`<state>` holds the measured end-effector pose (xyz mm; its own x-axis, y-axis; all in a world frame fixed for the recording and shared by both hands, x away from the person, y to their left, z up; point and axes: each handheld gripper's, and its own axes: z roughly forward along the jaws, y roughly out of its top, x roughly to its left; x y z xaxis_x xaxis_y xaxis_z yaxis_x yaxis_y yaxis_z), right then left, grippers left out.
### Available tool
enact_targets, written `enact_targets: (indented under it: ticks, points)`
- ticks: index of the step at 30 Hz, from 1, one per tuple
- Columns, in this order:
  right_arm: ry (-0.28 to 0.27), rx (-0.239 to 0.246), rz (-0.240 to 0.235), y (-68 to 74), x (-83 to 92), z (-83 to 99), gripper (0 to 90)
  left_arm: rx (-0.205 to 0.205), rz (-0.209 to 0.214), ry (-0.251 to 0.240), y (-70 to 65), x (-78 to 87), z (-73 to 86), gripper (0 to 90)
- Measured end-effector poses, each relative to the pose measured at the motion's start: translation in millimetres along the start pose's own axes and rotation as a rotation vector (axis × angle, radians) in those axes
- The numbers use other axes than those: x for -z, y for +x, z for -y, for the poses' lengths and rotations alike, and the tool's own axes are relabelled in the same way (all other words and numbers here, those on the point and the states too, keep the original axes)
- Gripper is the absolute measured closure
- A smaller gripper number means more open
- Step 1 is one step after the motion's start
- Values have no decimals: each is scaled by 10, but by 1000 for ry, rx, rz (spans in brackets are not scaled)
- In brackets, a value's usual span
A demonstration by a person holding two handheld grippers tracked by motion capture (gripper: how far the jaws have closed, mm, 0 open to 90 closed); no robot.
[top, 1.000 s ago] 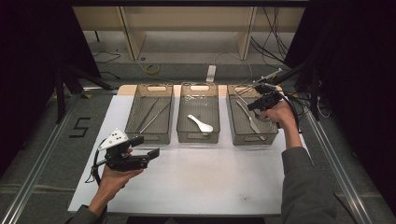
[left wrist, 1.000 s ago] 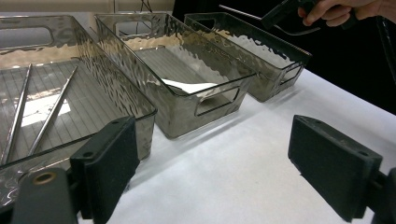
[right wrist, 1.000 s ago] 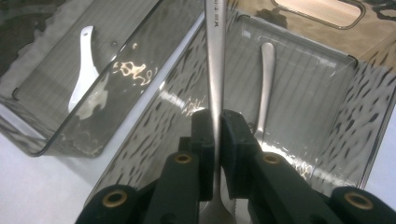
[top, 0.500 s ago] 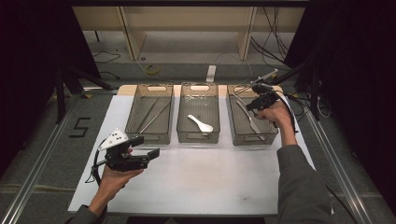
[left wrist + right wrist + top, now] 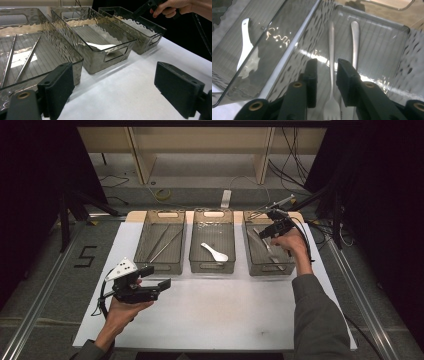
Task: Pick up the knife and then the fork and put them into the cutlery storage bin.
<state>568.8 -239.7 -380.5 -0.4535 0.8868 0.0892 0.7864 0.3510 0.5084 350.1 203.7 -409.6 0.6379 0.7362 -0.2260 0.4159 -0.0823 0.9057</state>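
Trays (image 5: pixel 211 268) sit in a row of three in the upper middle of the high view. The right gripper (image 5: pixel 265 231) hangs over the tray on the right. Its jaws have just been opening. The left gripper (image 5: pixel 159 276) waits low on the left, over the white mat (image 5: pixel 225 310), with jaws spread wide and nothing in them.

In the left gripper view, two chopsticks (image 5: pixel 26 61) lie in the tray at the left, and a white spoon (image 5: pixel 100 46) in the middle one.

In the right gripper view, a fork (image 5: pixel 332 75) lies flat at the bottom middle, its thin handle between the jaws, which stand a little apart. I think the pads do not press it. The fork looks like metal: hard, stiff, shiny and slippery, not heavy. I would grab the narrow handle near the middle and squeeze firmly, so it does not tip or slide.
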Motion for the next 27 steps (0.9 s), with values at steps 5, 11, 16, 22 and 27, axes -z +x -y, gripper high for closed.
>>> enact_targets:
  ticks: [5, 11, 16, 22, 27]
  points:
    - [-8, 6, -2, 22, 37, 11, 640, 0, 0, 0, -1, -1, 0, 154]
    - [-18, 20, -17, 55, 52, 58, 544, 6, 5, 3, 4, -3, 1, 154]
    - [-62, 40, -21, 135, 111, 105, 433, 8, 7, 4, 7, -3, 1, 154]
    - [-131, 90, -20, 321, 227, 203, 357, 11, 9, 5, 8, -4, 1, 154]
    - [-193, 111, -58, 475, 339, 311, 345, 12, 12, 7, 9, -7, 2, 154]
